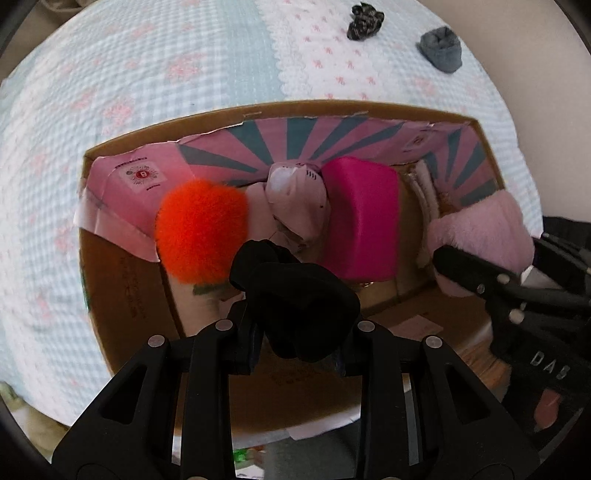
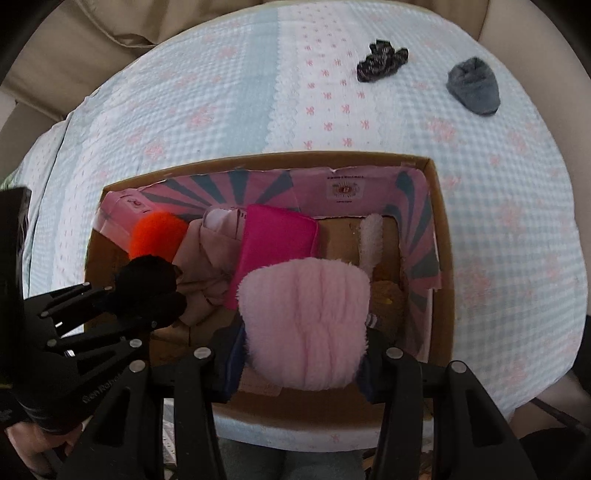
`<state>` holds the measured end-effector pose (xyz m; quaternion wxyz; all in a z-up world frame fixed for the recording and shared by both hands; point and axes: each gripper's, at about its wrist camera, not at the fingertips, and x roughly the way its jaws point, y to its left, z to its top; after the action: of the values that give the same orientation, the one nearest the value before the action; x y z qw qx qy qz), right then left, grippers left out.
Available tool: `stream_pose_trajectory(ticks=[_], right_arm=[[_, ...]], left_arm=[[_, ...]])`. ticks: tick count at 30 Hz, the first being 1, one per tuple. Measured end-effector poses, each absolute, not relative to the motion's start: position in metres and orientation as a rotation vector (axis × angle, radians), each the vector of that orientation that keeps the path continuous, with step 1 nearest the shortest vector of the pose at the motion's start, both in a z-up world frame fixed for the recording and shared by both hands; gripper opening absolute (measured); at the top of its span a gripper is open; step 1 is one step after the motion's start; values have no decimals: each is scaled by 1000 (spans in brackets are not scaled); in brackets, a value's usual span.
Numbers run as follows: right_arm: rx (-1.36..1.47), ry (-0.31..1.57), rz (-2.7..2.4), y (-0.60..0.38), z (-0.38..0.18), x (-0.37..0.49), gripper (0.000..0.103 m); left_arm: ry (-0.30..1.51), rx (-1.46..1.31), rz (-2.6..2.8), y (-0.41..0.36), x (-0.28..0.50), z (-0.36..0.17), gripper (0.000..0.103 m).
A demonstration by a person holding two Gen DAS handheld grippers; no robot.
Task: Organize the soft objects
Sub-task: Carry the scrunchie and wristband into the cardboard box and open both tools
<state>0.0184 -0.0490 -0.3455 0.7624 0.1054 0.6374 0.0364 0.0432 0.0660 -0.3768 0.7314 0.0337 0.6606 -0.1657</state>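
My left gripper (image 1: 295, 343) is shut on a black soft bundle (image 1: 295, 295) and holds it over the near left part of an open cardboard box (image 1: 110, 258). My right gripper (image 2: 303, 365) is shut on a fluffy pink item (image 2: 306, 325) over the box's near right part (image 2: 443, 258). Inside the box lie an orange fluffy ball (image 1: 199, 232), a pale pink cloth (image 1: 299, 206) and a magenta pouch (image 1: 362, 218). A dark patterned bundle (image 1: 364, 22) and a grey rolled sock (image 1: 441, 48) lie on the bed beyond the box.
The box sits on a light blue and white bedspread (image 1: 147, 92) with pink flowers. A white fuzzy strip (image 2: 371, 236) and a brownish item (image 2: 388, 295) lie in the box's right end. Beige cushions (image 2: 74, 44) border the bed.
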Motion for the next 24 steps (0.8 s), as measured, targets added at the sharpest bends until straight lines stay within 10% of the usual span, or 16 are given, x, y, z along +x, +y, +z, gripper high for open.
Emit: stream_pose_trajectory(ticks=[4, 6, 7, 8, 10, 24], right_arm=[[245, 1392, 73, -52, -347, 24, 45], [252, 1385, 72, -52, -346, 28, 53], [263, 1377, 75, -53, -345, 29, 65], [279, 1362, 78, -54, -344, 31, 85], [286, 1341, 77, -56, -341, 33, 103], [255, 1329, 108, -53, -331, 29, 103]], left_arm=[[1467, 104, -363, 65, 44, -381, 28], [1456, 114, -363, 65, 46, -377, 59], [1447, 126, -362, 64, 46, -375, 95], [1442, 145, -357, 63, 47, -373, 103], [1425, 165, -355, 63, 45, -369, 103], [1429, 111, -331, 87, 36, -355, 103]])
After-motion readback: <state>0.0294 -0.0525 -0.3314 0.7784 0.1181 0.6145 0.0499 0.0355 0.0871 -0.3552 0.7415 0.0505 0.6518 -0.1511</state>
